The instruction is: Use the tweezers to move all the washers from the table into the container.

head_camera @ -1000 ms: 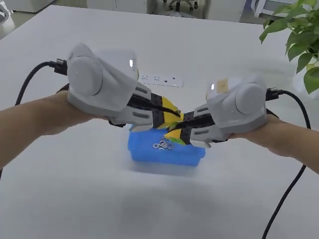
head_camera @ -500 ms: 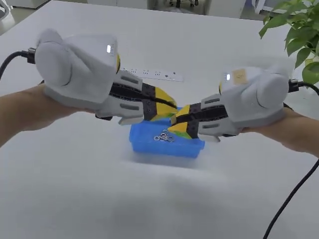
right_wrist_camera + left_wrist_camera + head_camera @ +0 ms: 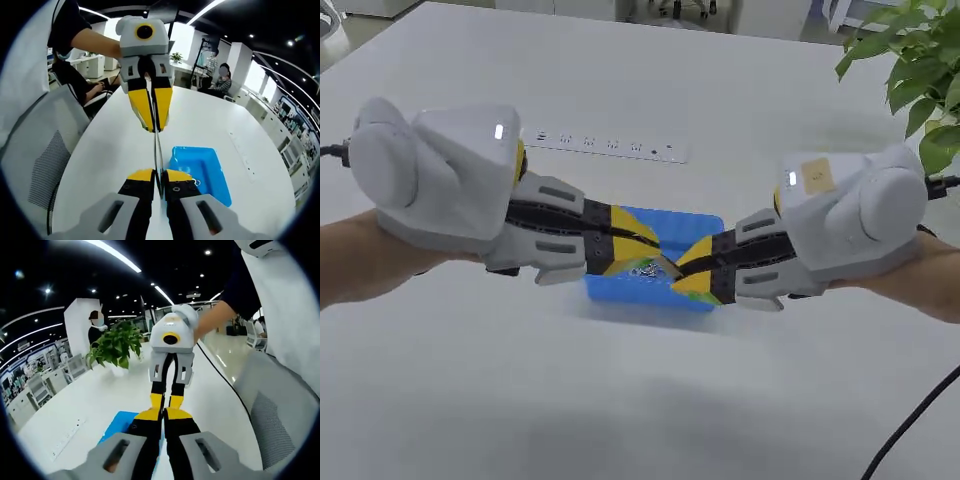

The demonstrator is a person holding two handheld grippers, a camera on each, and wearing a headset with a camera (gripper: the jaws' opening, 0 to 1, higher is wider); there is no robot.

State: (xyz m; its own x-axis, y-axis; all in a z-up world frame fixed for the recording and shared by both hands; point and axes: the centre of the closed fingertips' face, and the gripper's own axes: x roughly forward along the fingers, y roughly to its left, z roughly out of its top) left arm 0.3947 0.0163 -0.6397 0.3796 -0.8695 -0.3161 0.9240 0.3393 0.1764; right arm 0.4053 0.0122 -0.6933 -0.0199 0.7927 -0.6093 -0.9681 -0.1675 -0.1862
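Note:
A blue container (image 3: 620, 292) sits mid-table with several small metal washers (image 3: 645, 270) inside it. My left gripper (image 3: 655, 255) and right gripper (image 3: 685, 265) meet tip to tip just above it. In the right gripper view, thin metal tweezers (image 3: 156, 140) run from between my right gripper's (image 3: 160, 176) jaws up into the left gripper's (image 3: 152, 127) yellow jaws; both pairs are closed on them. The container (image 3: 197, 167) lies to the right of the tweezers there. In the left gripper view my left gripper (image 3: 163, 414) is shut, facing the right gripper (image 3: 165, 404), with the container (image 3: 117, 422) below left.
A white power strip (image 3: 610, 145) lies on the white table (image 3: 620, 400) behind the container. A green plant (image 3: 920, 80) stands at the far right. A black cable (image 3: 910, 430) trails from the right gripper. Office chairs and people stand beyond the table edges.
Both grippers have sunk lower over the container with their tips still together, and the bodies have spread further apart. The tips now cover more of the washers. The head camera shifted slightly.

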